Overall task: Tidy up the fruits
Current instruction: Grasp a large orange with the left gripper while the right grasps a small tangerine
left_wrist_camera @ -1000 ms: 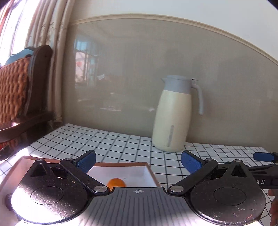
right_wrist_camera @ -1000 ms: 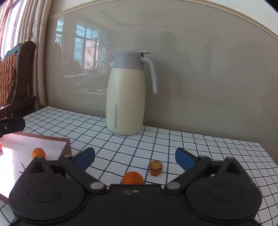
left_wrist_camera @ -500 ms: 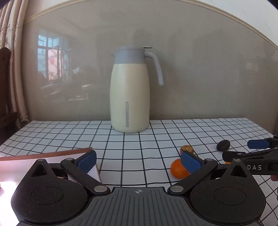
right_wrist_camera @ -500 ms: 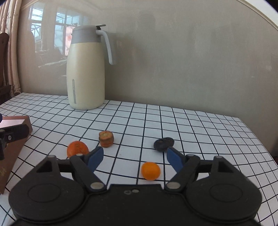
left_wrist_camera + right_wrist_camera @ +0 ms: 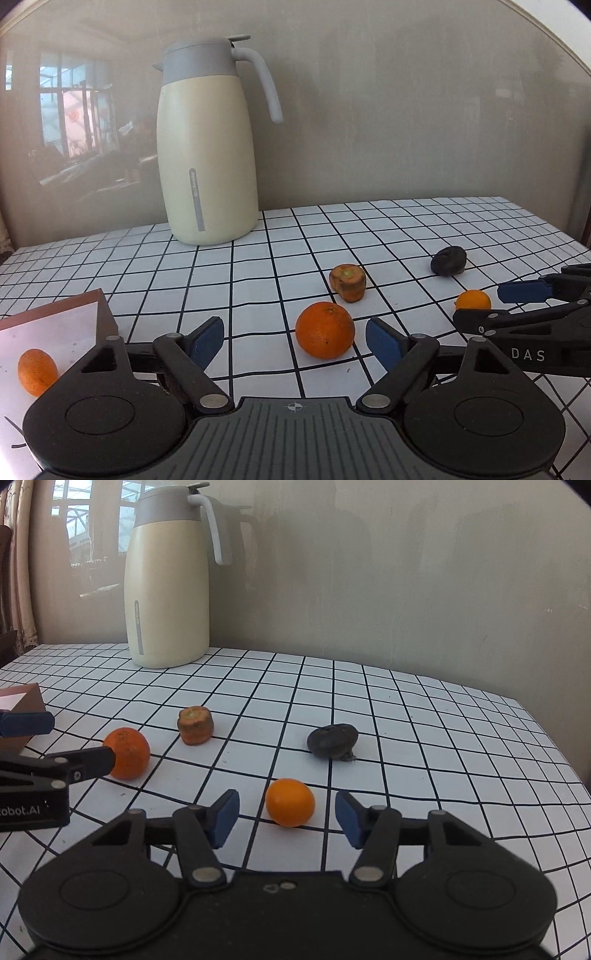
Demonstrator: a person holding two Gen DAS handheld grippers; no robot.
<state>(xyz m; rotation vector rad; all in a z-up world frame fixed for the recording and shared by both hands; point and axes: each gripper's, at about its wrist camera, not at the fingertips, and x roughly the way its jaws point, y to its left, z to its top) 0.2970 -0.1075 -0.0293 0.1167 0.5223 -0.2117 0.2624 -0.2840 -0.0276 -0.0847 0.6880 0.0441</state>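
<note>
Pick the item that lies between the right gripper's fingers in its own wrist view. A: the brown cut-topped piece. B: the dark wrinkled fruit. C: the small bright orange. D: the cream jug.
C: the small bright orange sits in the gap of the right gripper, whose jaws have just been closing but whose fingers do not yet touch it; the dark wrinkled fruit lies farther back.

left tongs (image 5: 294,341) closing, right tongs (image 5: 287,818) closing, both ungripped
</note>
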